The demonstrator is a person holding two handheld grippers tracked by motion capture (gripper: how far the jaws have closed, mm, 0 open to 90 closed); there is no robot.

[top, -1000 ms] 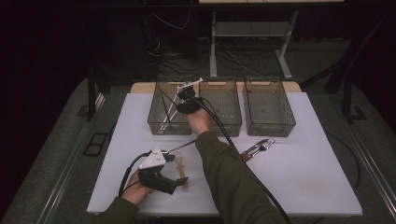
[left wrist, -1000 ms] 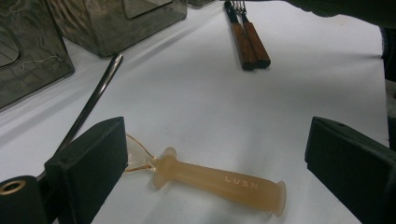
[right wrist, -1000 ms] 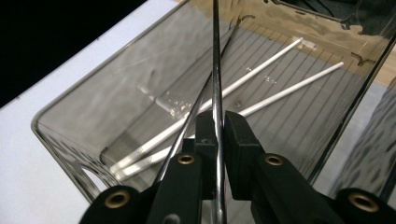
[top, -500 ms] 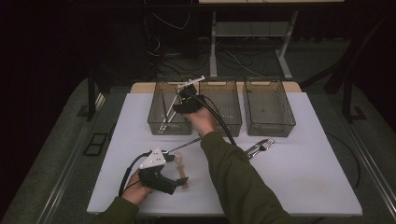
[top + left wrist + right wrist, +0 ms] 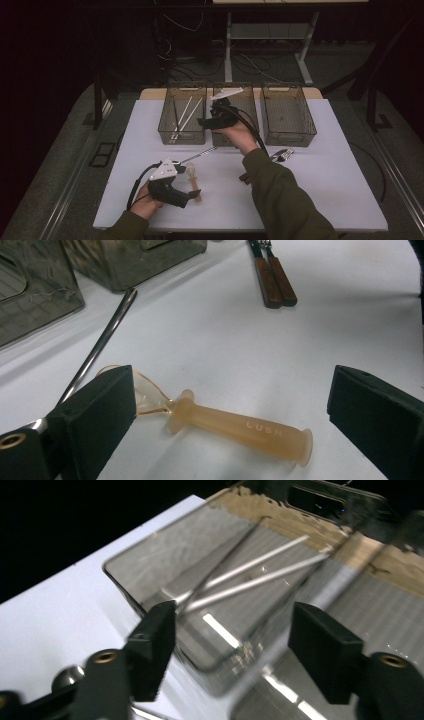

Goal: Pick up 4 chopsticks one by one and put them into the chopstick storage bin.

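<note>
Nearest, on the white table (image 5: 325,190): the left gripper (image 5: 192,196), held low in the person's left hand, jaws spread wide and gripping nothing. In the left gripper view an amber translucent tool (image 5: 235,425), with a ribbed handle lettered LUSN, lies flat on the table between the two black jaws, touched by neither pad; its thin curved head sits just beside the jaw at that view's left.

Next, a slim metal rod (image 5: 197,155) lies aslant on the table, just beyond the left gripper, its far end near the front of the middle basket.

Right of centre, two wooden-handled utensils (image 5: 281,155) lie side by side, touching, on the table before the right basket (image 5: 288,112).

Further back, a row of three wire-mesh baskets stands across the far edge. The right gripper (image 5: 204,121) hovers over the near wall between the left basket (image 5: 182,131) and the middle basket (image 5: 248,102). Its jaws have just been opening and stand apart with nothing between them; the right gripper view looks past them into the left basket.

In that basket: pale chopsticks (image 5: 250,582), lying aslant on the mesh floor, free of the jaws.
</note>
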